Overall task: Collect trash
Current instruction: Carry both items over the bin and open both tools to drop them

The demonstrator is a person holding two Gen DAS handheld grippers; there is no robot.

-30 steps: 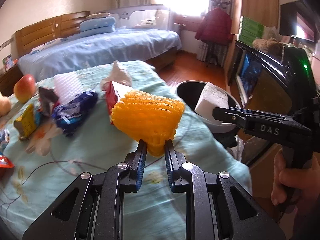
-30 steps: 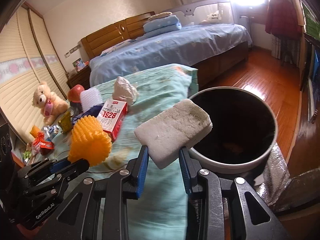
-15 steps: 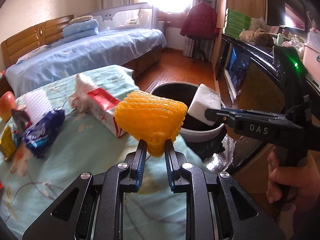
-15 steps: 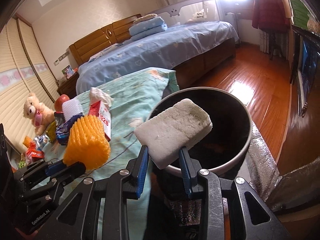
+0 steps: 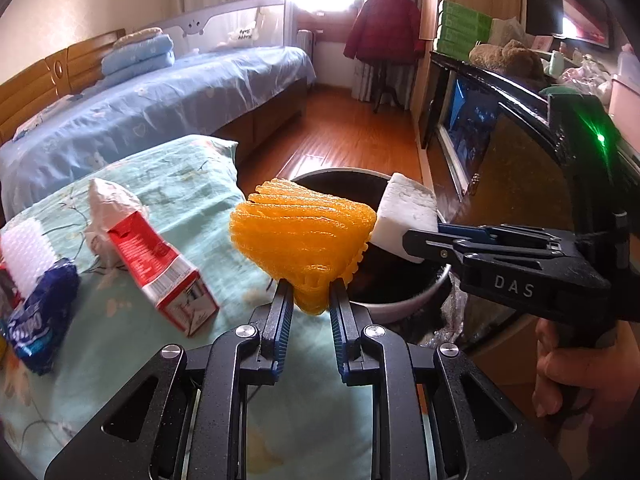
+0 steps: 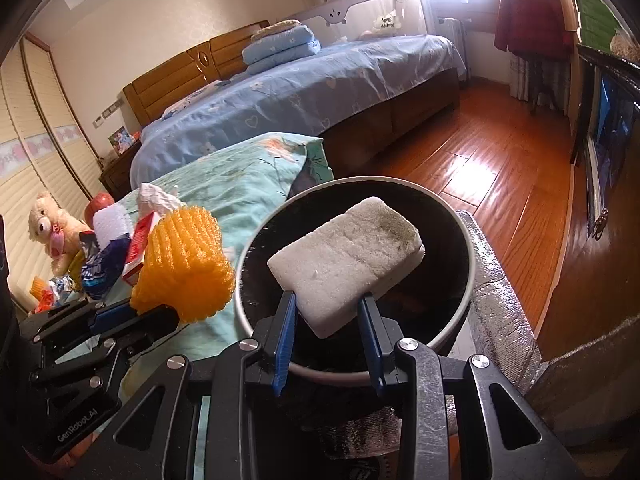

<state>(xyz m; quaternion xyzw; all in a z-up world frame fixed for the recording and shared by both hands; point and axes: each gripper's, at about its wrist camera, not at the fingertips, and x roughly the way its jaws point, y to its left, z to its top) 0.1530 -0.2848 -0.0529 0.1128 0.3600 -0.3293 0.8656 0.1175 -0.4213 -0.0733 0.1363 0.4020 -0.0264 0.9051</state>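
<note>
Orange foam fruit netting [image 5: 302, 236], ribbed and bunched into a wedge, is pinched at its narrow lower end by the left tongs [image 5: 310, 300], whose blue-padded jaws press on it from both sides. It hangs over the right edge of the bench [image 5: 168, 184], which is draped in a pale teal floral cloth, just beside the rim of the round black bin with a white rim [image 6: 440, 208]. The right tongs [image 6: 328, 320] clamp a white rectangular foam block with a greyish smudge on its top face [image 6: 348, 256], and the block sits directly above the open mouth of the bin, tilted upward away from the jaws. In the left wrist view the block touches or nearly touches the netting's right corner; I cannot tell which. On the bench, near its right edge, lie a red and white carton [image 5: 160, 268] tipped on its side, a crumpled white tissue [image 5: 106, 204] behind it, a dark blue snack packet [image 5: 40, 316] and a white foam net sleeve [image 5: 26, 252]. The bin's interior looks dark; its contents are unclear.
</note>
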